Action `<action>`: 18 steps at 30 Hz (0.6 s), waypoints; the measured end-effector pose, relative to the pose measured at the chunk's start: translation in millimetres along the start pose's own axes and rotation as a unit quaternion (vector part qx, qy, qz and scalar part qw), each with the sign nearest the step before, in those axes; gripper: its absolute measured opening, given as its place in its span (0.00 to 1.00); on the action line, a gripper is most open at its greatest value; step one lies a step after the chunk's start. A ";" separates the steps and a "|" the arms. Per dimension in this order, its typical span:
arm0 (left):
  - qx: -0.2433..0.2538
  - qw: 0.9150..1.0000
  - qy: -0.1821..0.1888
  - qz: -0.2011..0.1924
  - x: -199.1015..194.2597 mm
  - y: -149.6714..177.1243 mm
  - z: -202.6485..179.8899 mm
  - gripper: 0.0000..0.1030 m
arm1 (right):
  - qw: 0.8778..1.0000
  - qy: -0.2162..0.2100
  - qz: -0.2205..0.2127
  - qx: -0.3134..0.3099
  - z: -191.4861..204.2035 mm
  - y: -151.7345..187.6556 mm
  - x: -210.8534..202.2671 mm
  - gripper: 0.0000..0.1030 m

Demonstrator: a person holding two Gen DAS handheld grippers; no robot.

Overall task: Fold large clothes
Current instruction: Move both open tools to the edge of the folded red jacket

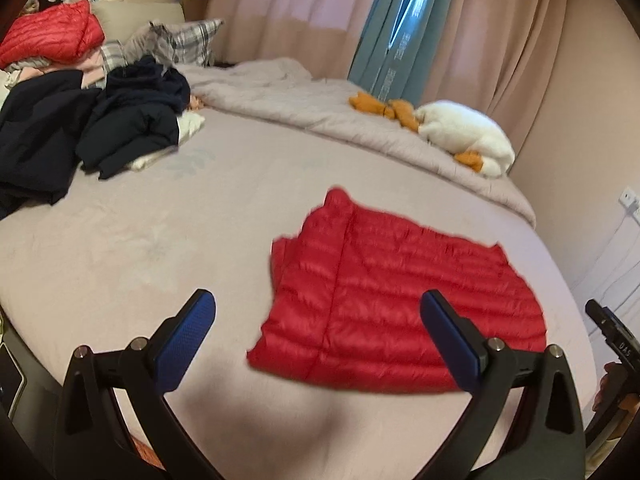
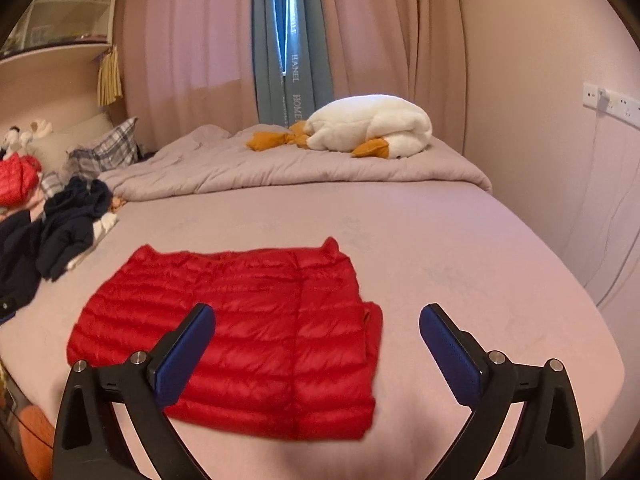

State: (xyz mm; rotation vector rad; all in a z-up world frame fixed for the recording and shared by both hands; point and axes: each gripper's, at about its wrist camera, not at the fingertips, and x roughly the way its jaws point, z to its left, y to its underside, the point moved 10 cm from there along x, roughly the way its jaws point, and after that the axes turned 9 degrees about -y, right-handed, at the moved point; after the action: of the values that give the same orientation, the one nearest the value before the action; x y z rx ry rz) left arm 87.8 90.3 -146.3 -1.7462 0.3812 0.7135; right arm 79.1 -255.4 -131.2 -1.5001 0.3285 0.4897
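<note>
The red puffer jacket (image 2: 236, 336) lies flat on the near half of the bed (image 2: 440, 248), already folded into a compact, roughly square packet with the sleeves tucked out of sight; one folded layer shows as a narrow flap along its right edge in the right wrist view. This garment looks about finished, at most needing a last fold in half or a move to the stack. Both tools are clear of it: the left gripper (image 1: 318, 326) hangs above the jacket's near left corner with its jaws spread wide and nothing between them, and the right gripper (image 2: 318, 340) hovers over the near right corner, equally spread and empty. More work appears to remain, since a heap of dark clothes (image 1: 100, 128) sits unfolded at the far left of the bed, beside a second red jacket (image 1: 48, 36) on a pile near the plaid pillow (image 1: 192, 40). Bare sheet surrounds the packet on all sides, with the widest room to its left and far side. The rumpled quilt (image 2: 260, 168) and a white plush goose (image 2: 368, 126) occupy the far edge, and the bed's right edge falls away near the wall.
</note>
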 end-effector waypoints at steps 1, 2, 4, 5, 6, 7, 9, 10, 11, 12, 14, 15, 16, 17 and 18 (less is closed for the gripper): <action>0.000 1.000 0.001 0.004 2.0 4.1 0.0 0.99 | 1.000 0.000 0.003 0.004 -0.4 3.6 0.5 0.98; 0.001 1.000 0.002 0.009 4.6 8.3 0.5 0.99 | 1.000 -0.001 0.005 0.010 -1.2 7.5 0.1 0.98; 0.001 1.000 0.002 0.020 9.7 16.9 1.6 0.99 | 0.999 -0.008 0.015 0.027 -3.3 17.4 1.6 0.98; 0.001 1.000 0.003 0.027 12.2 21.2 2.0 0.99 | 0.999 -0.011 0.020 0.032 -3.1 22.1 2.7 0.98; 0.000 0.999 0.003 0.034 15.7 25.3 3.1 0.99 | 0.999 -0.013 0.026 0.037 -3.9 26.7 5.3 0.98; -0.001 0.999 0.002 0.040 18.5 28.0 3.7 0.99 | 0.998 -0.014 0.034 0.042 -5.5 31.7 8.5 0.98; -0.005 0.999 0.006 0.049 24.2 31.7 5.5 0.99 | 0.997 -0.013 0.045 0.054 -7.7 39.6 12.2 0.98; -0.007 0.998 0.009 0.055 27.4 33.6 6.3 0.99 | 0.997 -0.016 0.051 0.060 -9.0 42.9 14.2 0.98; -0.009 0.998 0.011 0.060 29.3 34.7 6.6 0.99 | 0.996 -0.019 0.056 0.065 -9.6 45.4 15.3 0.98; -0.011 0.998 0.014 0.064 31.7 35.3 7.3 0.99 | 0.996 -0.025 0.060 0.069 -10.7 46.2 18.3 0.98; -0.018 0.997 0.019 0.074 37.6 35.5 9.3 0.99 | 0.995 -0.034 0.061 0.077 -11.1 48.8 17.8 0.98; -0.023 0.996 0.023 0.078 41.2 34.7 10.5 0.99 | 0.994 -0.038 0.062 0.082 -12.1 49.8 18.4 0.98; -0.028 0.996 0.027 0.083 44.3 33.9 11.6 0.99 | 0.993 -0.043 0.064 0.088 -13.9 50.6 19.8 0.98; -0.033 0.995 0.030 0.089 47.4 33.1 13.4 0.99 | 0.992 -0.050 0.067 0.096 -16.2 51.5 21.9 0.98; -0.042 0.994 0.035 0.095 51.1 31.6 15.7 0.99 | 0.991 -0.054 0.072 0.103 -18.8 53.1 23.7 0.98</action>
State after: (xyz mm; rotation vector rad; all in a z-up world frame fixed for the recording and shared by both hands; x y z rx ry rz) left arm 103.9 101.3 -205.2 -1.8337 0.5793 0.8155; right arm 74.6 -271.5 -190.0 -1.2491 0.3915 0.6301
